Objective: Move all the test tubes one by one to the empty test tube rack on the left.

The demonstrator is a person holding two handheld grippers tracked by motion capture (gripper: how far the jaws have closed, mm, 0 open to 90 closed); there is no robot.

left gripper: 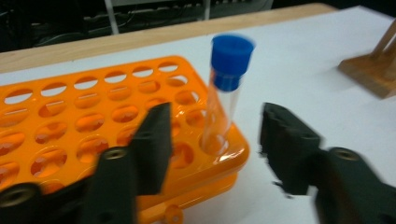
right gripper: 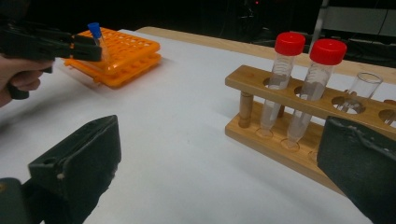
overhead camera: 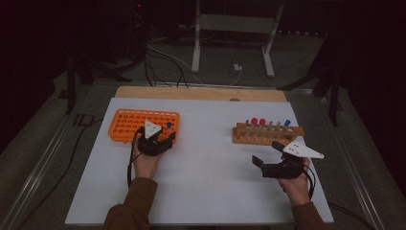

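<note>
Left gripper (left gripper: 212, 140): jaws apart, flanking a blue-capped tube (left gripper: 224, 93) without touching it; in the high view it (overhead camera: 155, 141) sits at the orange rack's 5 o'clock corner.
Blue-capped tube: upright, slightly tilted, seated in a corner hole of the orange rack (left gripper: 93, 126), clear glass below the cap.
Orange rack: at 10 o'clock on the white mat (overhead camera: 206, 177), its other holes visibly empty.
Right gripper (right gripper: 219, 172): jaws wide apart, holding nothing; in the high view it (overhead camera: 268, 155) hovers at 4 o'clock on the mat, just at 6 o'clock of the wooden rack (overhead camera: 268, 134).
Wooden rack: at 2 o'clock on the mat, carrying two red-capped tubes (right gripper: 285, 74), an uncapped tube (right gripper: 362, 88) and a second blue-capped one (overhead camera: 287, 123).
Hands: the person's left hand (overhead camera: 146, 165) and right hand (overhead camera: 297, 187) grip the tools from 6 o'clock.
</note>
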